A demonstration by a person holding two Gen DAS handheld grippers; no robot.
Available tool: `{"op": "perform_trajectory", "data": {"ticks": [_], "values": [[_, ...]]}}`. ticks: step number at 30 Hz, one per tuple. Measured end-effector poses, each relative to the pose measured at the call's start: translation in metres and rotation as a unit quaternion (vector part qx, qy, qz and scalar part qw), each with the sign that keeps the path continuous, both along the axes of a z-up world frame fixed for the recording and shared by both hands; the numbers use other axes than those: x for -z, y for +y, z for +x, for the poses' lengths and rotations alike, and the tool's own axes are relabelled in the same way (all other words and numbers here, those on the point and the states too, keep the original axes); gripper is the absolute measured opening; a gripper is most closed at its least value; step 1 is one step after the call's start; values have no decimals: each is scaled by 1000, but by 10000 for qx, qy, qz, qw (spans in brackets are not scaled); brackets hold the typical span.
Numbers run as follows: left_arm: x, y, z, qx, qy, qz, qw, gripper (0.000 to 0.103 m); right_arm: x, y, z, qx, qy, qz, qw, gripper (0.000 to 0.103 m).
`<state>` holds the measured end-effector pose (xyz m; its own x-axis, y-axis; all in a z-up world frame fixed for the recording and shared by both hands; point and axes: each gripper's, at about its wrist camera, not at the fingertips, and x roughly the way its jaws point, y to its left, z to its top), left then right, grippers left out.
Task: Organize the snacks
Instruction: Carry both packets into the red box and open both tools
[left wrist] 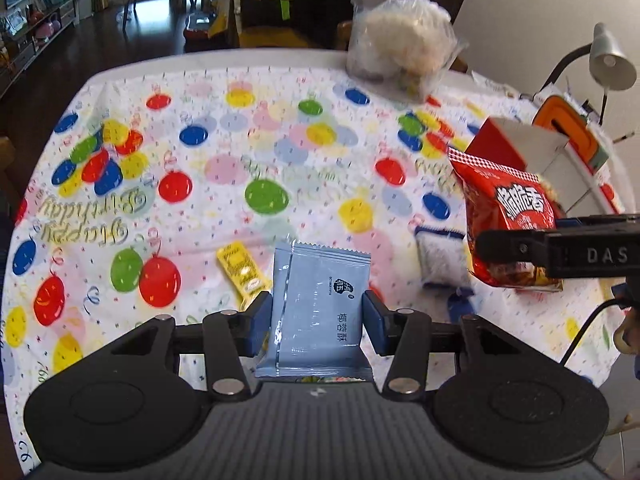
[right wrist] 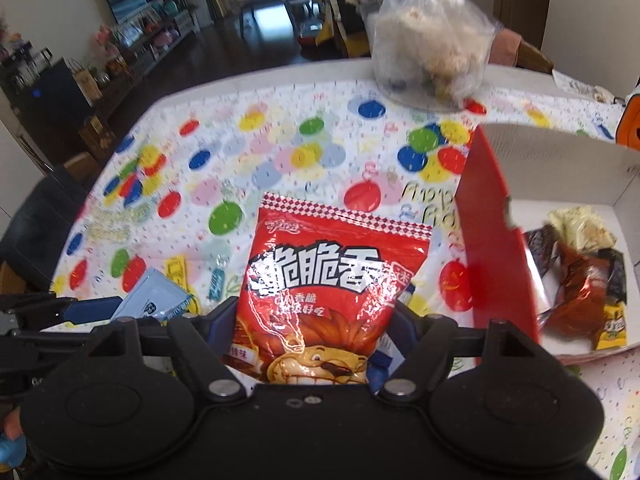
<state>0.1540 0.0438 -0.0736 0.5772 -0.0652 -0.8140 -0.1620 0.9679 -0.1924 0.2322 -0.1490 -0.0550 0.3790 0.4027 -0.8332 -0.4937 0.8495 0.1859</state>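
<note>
We see the table point(left wrist: 192, 80) under its balloon cloth, then the red box point(right wrist: 492, 240) at the right, wrapped snacks lying inside. Our right gripper point(right wrist: 316, 316) clamps the big red snack bag point(right wrist: 340, 276) just left of the box; our left gripper point(left wrist: 318, 320) pinches the grey-blue packet point(left wrist: 320, 312) above the cloth.

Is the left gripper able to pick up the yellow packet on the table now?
Probably not: the left gripper is already shut on the pale blue packet, so its jaws are full. The yellow packet itself lies uncovered just beyond.
</note>
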Motion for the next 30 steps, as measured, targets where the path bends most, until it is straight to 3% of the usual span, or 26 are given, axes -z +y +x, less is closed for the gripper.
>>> {"op": "perform_trajectory", "data": {"ticks": [15, 30], "values": [[-55, -59, 36, 214, -477, 193, 9984, 48, -38, -71, 25, 105, -423, 313, 9986, 76], [-69, -154, 106, 807, -545, 335, 9947, 48, -29, -163, 78, 575, -370, 275, 9973, 76]]}}
